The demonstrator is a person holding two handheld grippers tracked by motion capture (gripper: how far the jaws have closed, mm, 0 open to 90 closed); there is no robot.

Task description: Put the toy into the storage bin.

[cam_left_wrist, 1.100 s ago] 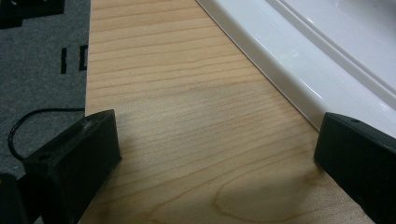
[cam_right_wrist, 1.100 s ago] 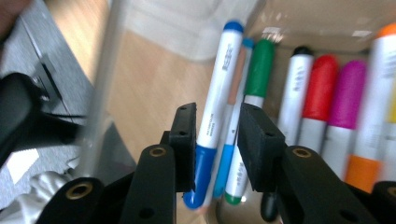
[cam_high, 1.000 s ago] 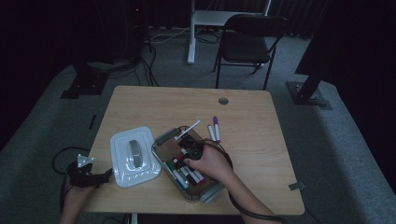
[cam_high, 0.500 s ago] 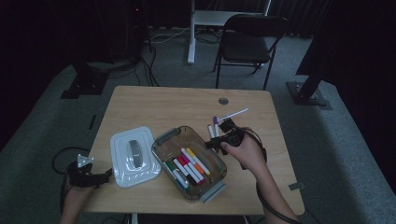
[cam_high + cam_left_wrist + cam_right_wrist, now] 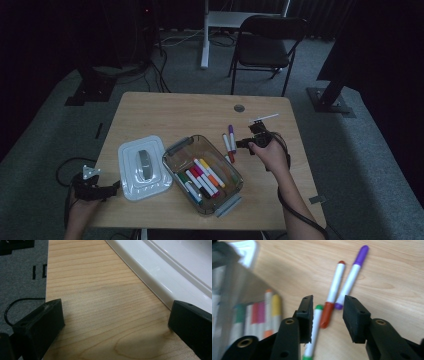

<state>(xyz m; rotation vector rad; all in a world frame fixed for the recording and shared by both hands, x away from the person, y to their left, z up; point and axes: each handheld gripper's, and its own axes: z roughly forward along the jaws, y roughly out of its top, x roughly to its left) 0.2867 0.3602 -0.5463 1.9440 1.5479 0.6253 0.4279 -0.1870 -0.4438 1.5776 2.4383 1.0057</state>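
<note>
Lying dim under the high camera: wooden table (image 5: pixel 165 112) on grey carpet, black folding chair (image 5: pixel 267 42) standing beyond its far edge.

Nearest the person, resting at the table's near left corner: left gripper (image 5: pixel 92 189), jaws standing wide with bare wood between them and gripping nothing. Seen only as a small dark shape from above; showing clearly in the left gripper view (image 5: pixel 115 322), with the white lid's (image 5: pixel 160 270) rim running just beside one jaw, and the rest of that lid cut off by the frame.

Sitting mid-table, lid (image 5: pixel 144 167) just beside the clear plastic box (image 5: pixel 172 150), several coloured markers lying inside it. Blurring badly in the right gripper view, the box (image 5: pixel 229 290) reading only as a smeared grey wall with coloured caps behind.

Farther right, hovering over loose markers on the wood: right gripper (image 5: pixel 250 142), jaws partly apart, having just been opening, pads pressing on nothing. Revealing what the high view cannot, the right gripper view (image 5: pixel 328 315) showing a green-capped marker (image 5: pixel 313 332) running beside the left jaw, its lower end cut off; red marker (image 5: pixel 332 295) and purple marker (image 5: pixel 352 275) lying side by side beyond, near ends almost touching. From above, purple marker (image 5: pixel 232 137) and red marker (image 5: pixel 227 146) showing small, the green one hard to make out.
</note>
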